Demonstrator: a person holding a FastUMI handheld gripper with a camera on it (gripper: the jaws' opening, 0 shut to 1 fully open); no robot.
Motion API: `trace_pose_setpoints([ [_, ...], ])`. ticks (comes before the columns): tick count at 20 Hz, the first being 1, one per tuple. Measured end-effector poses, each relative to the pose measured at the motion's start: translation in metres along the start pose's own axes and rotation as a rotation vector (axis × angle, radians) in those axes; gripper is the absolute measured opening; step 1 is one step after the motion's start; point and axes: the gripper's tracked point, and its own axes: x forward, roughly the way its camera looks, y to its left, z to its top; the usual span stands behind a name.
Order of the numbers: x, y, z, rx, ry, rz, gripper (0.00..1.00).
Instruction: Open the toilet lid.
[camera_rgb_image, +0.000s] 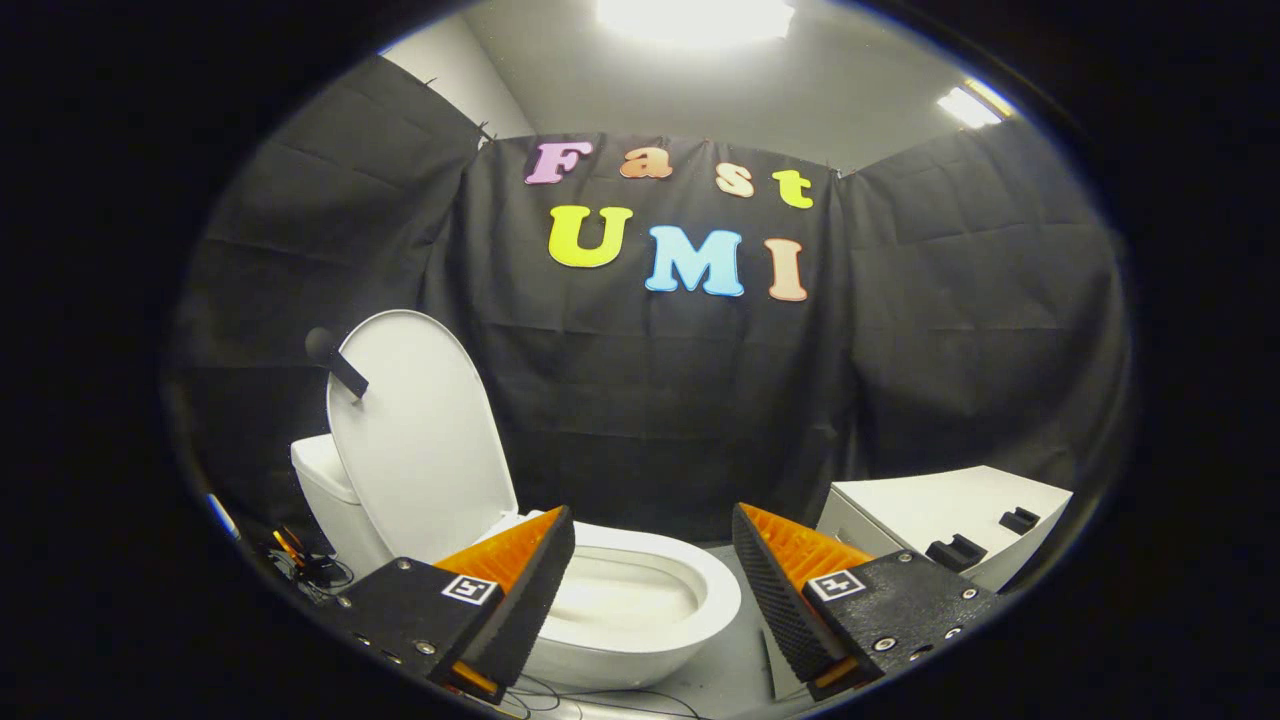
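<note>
White toilet lid (420, 430): oval, raised fully upright, leaning back against the cistern (322, 475). A dark handle piece (338, 364) is fixed at its upper edge. White bowl (640, 600) below is exposed, seat rim (715, 585) down, interior visible.

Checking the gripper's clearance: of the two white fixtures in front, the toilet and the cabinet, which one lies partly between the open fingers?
The toilet: its bowl shows through the gap of the open gripper, lid raised upright. The white cabinet with dark handles stands off beyond the right finger.

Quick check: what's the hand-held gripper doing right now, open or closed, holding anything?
Hand-held gripper: open, holding nothing; its fingers are spread apart in front of the toilet bowl, with the toilet lid already upright.
</note>
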Motion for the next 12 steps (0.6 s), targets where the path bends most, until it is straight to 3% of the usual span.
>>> trace_pose_setpoints([
  [12,0.0038,-0.0062,-0.0020,-0.004,0.011,-0.021,0.95],
])
